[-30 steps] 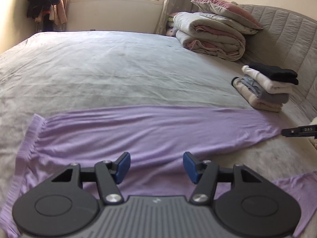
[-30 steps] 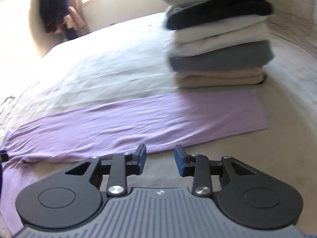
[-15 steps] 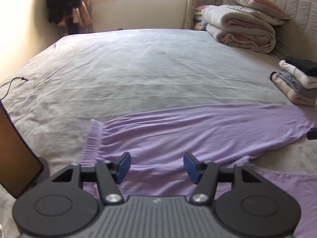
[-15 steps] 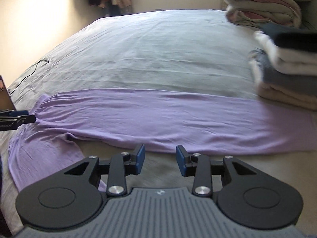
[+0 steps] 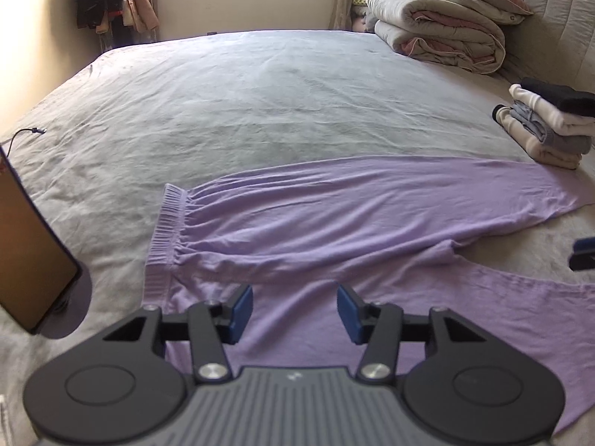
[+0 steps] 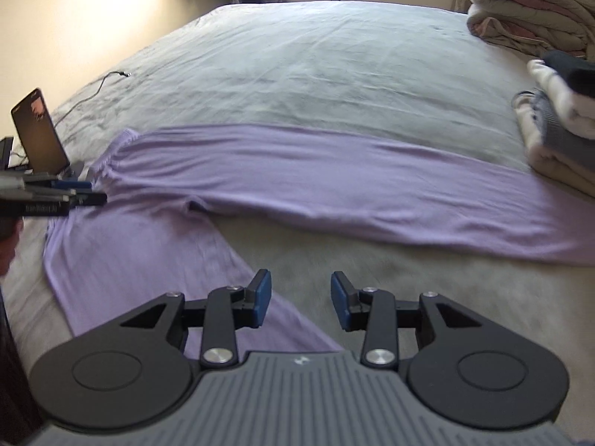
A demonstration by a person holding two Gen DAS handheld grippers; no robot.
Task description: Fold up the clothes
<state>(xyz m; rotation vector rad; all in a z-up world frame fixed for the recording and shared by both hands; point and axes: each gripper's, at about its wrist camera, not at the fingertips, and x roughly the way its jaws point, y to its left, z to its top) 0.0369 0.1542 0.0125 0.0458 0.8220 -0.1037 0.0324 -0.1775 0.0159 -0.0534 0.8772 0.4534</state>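
Both my views have swung toward the waistband end of the purple trousers (image 5: 372, 215), which lie flat on the bed (image 5: 260, 93), legs splayed apart. That, I judge, sets me up to lay one leg over the other. My left gripper (image 5: 294, 310) is closing on nothing yet; my right gripper (image 6: 300, 299) stands released and empty. One pair of trousers, one stack (image 5: 546, 126) of about four folded garments, two grippers.

Left gripper (image 5: 294, 309) angled downward, jaws closing on nothing, right gripper (image 6: 301, 300) angled downward, jaws apart
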